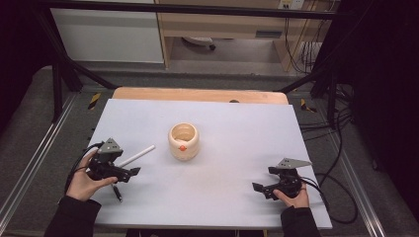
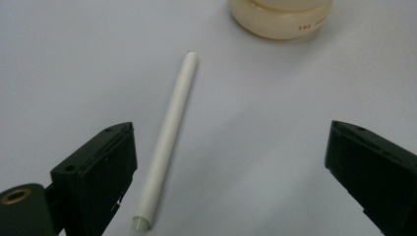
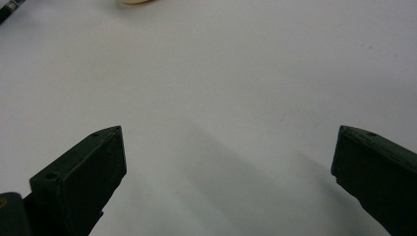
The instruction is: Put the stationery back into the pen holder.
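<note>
A white pen (image 1: 137, 156) (image 2: 167, 137) lies flat on the pale table sheet (image 1: 227, 148), pointing toward a cream round cup (image 1: 184, 141) (image 2: 280, 17) at the middle. My left gripper (image 1: 129, 173) (image 2: 231, 172) hovers at the pen's near end with its jaws wide apart; the pen lies just inside the left jaw. A dark pen (image 1: 116, 192) lies on the sheet below my left hand. At the lower right of the table my right gripper (image 1: 261, 188) (image 3: 228, 172) is open over bare sheet, with nothing between its jaws.
A wooden table edge (image 1: 197, 94) shows beyond the sheet. Black frame bars (image 1: 64, 74) and cables (image 1: 336, 128) flank the table. The cup's base edge (image 3: 135, 2) and the dark pen's tip (image 3: 7, 11) sit far off in the right gripper view.
</note>
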`<state>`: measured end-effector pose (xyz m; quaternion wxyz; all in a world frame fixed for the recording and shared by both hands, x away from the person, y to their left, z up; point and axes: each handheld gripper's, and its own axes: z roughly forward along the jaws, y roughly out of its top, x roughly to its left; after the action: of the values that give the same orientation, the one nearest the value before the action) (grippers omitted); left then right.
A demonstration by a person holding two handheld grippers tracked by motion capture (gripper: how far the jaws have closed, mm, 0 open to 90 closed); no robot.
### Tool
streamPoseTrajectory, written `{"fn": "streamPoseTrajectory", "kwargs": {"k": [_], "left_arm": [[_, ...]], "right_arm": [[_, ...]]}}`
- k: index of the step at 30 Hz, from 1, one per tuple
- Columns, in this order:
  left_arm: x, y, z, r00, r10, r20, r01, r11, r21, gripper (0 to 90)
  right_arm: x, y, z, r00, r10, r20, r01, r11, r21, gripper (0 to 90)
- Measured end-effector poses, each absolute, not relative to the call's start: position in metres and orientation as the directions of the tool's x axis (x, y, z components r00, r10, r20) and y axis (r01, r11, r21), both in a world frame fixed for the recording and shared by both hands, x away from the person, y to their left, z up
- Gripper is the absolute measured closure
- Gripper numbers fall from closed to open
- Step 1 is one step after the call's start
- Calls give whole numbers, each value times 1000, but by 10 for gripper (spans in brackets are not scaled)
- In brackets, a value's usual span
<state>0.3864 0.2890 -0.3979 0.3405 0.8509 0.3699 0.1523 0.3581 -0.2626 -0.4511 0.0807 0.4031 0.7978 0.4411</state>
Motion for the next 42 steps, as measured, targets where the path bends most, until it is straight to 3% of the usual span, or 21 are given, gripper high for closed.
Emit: {"fn": "streamPoseTrajectory", "kwargs": {"k": [15,30,42], "left_arm": [[415,298,-393,658,753,12,551,-492,674,63],[443,287,-402,690,723,29,564,-562,605,89],[455,284,-420,725,688,33,577,-632,518,385]], "right_arm": [[358,-263,-451,-661,714,230,574,284,768,8],[359,-262,-452,-663,712,231,575,286,766,8],[359,-262,-453,-662,717,218,574,298,762,8]]}}
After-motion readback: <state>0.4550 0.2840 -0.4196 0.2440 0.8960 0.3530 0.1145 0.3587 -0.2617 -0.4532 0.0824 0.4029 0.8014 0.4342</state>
